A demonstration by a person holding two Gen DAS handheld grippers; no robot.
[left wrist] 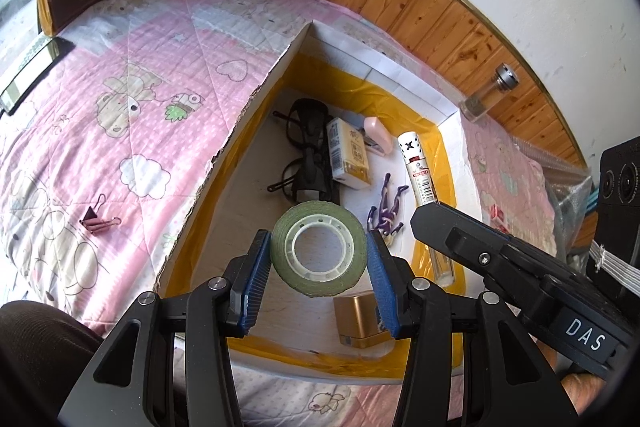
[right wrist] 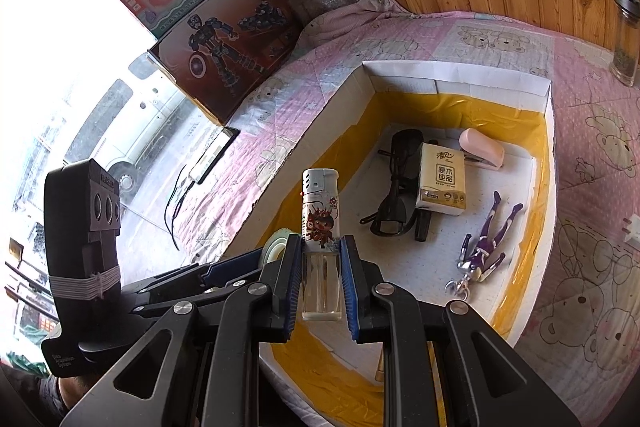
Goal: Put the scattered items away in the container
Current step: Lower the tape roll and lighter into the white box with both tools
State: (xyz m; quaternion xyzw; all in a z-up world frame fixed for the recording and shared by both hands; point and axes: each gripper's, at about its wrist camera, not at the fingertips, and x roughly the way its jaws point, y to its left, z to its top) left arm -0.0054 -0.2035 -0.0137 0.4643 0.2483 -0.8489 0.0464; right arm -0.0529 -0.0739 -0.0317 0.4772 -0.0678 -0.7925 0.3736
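- Pink quilted bed (left wrist: pixel 132 99) carries everything; a toy box (right wrist: pixel 224 39) sits at its far end, a glass bottle (left wrist: pixel 486 95) by the wooden wall panel.
- Cardboard container (left wrist: pixel 256 107), yellow tape along its inner edges, sits open on the bed; both grippers hang over its near end.
- Already inside: black glasses (left wrist: pixel 306 155), tissue pack (left wrist: pixel 347 153), pink stapler (right wrist: pixel 482 149), purple figure (right wrist: pixel 486 243), a gold cube (left wrist: pixel 358 321) at the near wall.
- Left gripper (left wrist: pixel 319 259) holds a green tape roll (left wrist: pixel 319 251) across its width, pads pressing the roll's outer rim, roll tilted above the container floor.
- Right gripper (right wrist: pixel 320 279) is clamped narrow on a lighter (right wrist: pixel 320 211), gripping the clear lower tank, metal cap pointing away.
- Judgement, step in hand: drop both items into the container. Should go well if each is lowered close to the floor before release, aimed at bare patches: tape roll onto the clear near-left floor, lighter to the right of it, away from the figure.
- Risk: tape roll may roll on edge if let go tilted; lay it flatter first. Grippers sit close together, so release one at a time.
- Pink binder clip (left wrist: pixel 98 221) lies on the bed left of the container, not yet tidied.
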